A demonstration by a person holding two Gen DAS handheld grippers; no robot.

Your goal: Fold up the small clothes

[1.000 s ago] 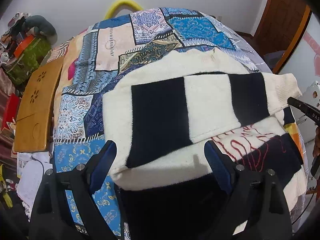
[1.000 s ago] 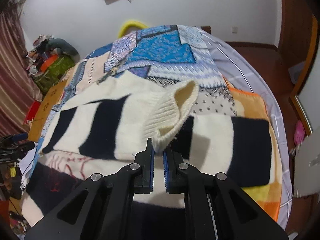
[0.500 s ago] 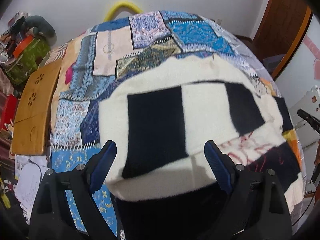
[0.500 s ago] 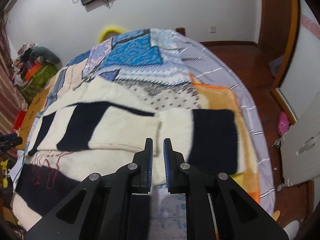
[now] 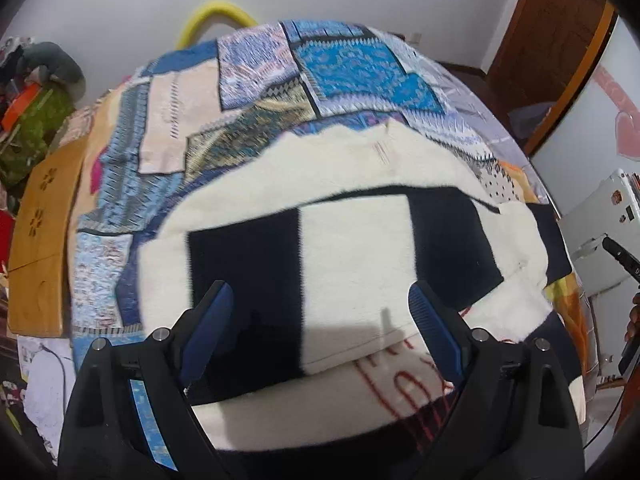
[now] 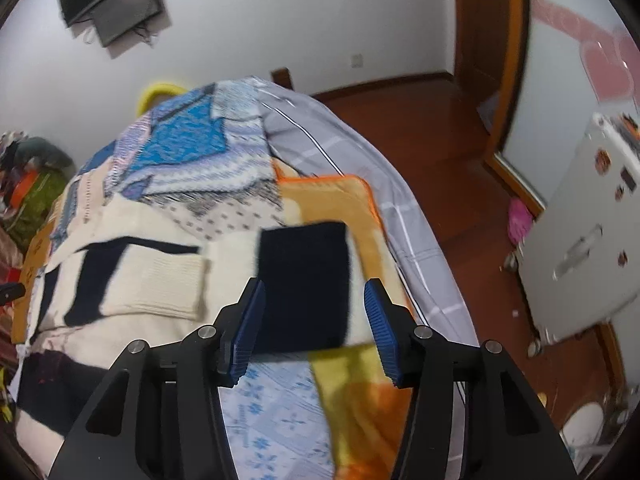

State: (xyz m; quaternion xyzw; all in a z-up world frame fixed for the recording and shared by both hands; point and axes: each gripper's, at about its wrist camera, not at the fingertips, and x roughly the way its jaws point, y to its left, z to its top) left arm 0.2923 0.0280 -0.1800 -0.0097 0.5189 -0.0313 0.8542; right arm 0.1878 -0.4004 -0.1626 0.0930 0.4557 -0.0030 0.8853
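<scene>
A cream sweater with wide navy bands [image 5: 352, 256] lies flat on the patchwork bedspread [image 5: 256, 92], with red stitched lettering near its lower part. My left gripper [image 5: 320, 332] is open and empty, just above the folded-in sleeve. In the right wrist view the sweater [image 6: 160, 276] lies at the left, one sleeve with a ribbed cuff folded across the body, and a navy band [image 6: 304, 280] at its right end. My right gripper [image 6: 316, 324] is open and empty, hovering over that navy end.
A wooden board [image 5: 40, 236] lies at the bed's left edge beside cluttered belongings [image 5: 32, 104]. An orange blanket [image 6: 340, 208] and grey sheet [image 6: 320, 136] cover the bed's right side. A white cabinet [image 6: 584, 240] and a door [image 6: 484, 32] stand on the right, over red wooden floor.
My right gripper let go of the sleeve cuff, which now lies flat across the sweater, then opened and swung right. My left gripper moved in over the sweater, still open.
</scene>
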